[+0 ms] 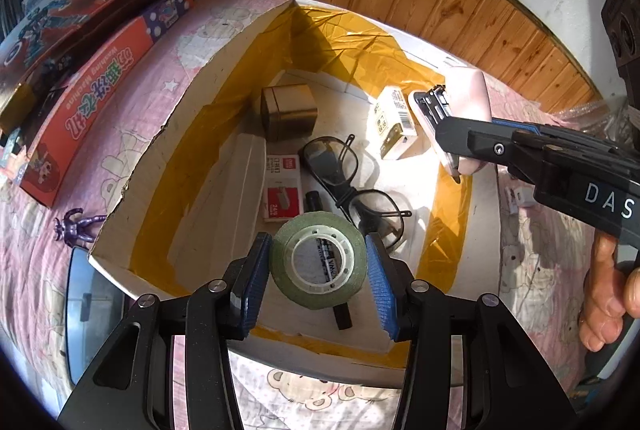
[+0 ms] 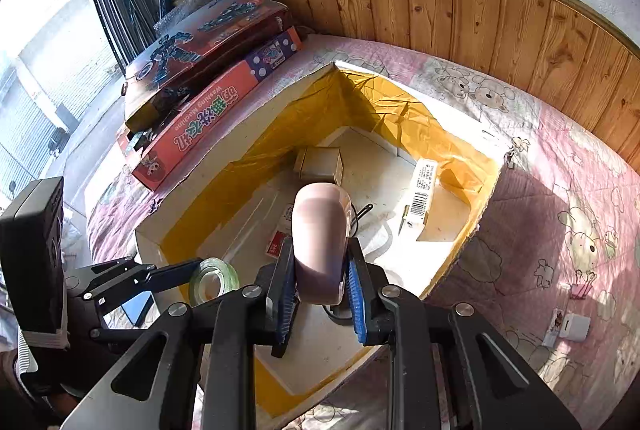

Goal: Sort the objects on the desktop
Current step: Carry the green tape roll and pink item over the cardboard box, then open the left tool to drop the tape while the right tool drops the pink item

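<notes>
Left tongs (image 1: 319, 272) pinch a green tape roll (image 1: 319, 265) over the cardboard box (image 1: 160, 133). Right tongs (image 2: 320, 284) clamp a pink case (image 2: 320, 238), possibly for glasses, above the same box, where spectacles (image 1: 352, 185) lie.

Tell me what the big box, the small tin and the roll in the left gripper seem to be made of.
Box: likely cardboard, matte white, with a torn, ragged rim and glossy yellow tape lining it. Tin: probably metal, a brushed bronze sheen with rounded corners and a lid seam. Roll: clear, shiny plastic tape, greenish at its edge, on a white core; the marker shows through its hole.
</notes>
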Demonstrator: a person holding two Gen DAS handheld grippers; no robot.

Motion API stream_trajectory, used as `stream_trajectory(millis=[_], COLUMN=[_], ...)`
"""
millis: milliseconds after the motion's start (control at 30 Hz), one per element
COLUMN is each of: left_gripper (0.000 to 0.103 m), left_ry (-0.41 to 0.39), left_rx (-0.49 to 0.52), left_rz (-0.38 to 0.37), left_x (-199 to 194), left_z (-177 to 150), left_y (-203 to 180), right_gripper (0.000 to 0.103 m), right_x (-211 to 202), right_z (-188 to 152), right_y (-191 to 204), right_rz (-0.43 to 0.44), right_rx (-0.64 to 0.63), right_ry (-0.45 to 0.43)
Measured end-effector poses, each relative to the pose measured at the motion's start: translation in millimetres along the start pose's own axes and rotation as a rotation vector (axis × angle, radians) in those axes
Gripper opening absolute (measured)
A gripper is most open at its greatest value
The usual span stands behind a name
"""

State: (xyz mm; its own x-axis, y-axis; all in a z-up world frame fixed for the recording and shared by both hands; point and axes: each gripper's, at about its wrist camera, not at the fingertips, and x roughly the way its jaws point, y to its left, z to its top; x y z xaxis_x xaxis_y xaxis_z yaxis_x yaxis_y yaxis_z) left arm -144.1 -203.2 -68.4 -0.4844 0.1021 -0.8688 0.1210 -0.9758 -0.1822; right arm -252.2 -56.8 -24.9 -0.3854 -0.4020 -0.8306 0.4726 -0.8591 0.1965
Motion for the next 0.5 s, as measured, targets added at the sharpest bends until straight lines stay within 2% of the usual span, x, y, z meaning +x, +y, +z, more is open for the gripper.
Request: stream_trajectory(millis=[500], left_gripper=[0.049], left_ry=[0.067], left_rx=[0.024], left_rz=[0.017], left_x=[21], left_z=[5], left_y=[-4], right_gripper=[0.025], right_x=[61], right_z=[38], right_y=[-14], right_rz=[-0.081], right_rx=[-0.060], right_ry=[0.139])
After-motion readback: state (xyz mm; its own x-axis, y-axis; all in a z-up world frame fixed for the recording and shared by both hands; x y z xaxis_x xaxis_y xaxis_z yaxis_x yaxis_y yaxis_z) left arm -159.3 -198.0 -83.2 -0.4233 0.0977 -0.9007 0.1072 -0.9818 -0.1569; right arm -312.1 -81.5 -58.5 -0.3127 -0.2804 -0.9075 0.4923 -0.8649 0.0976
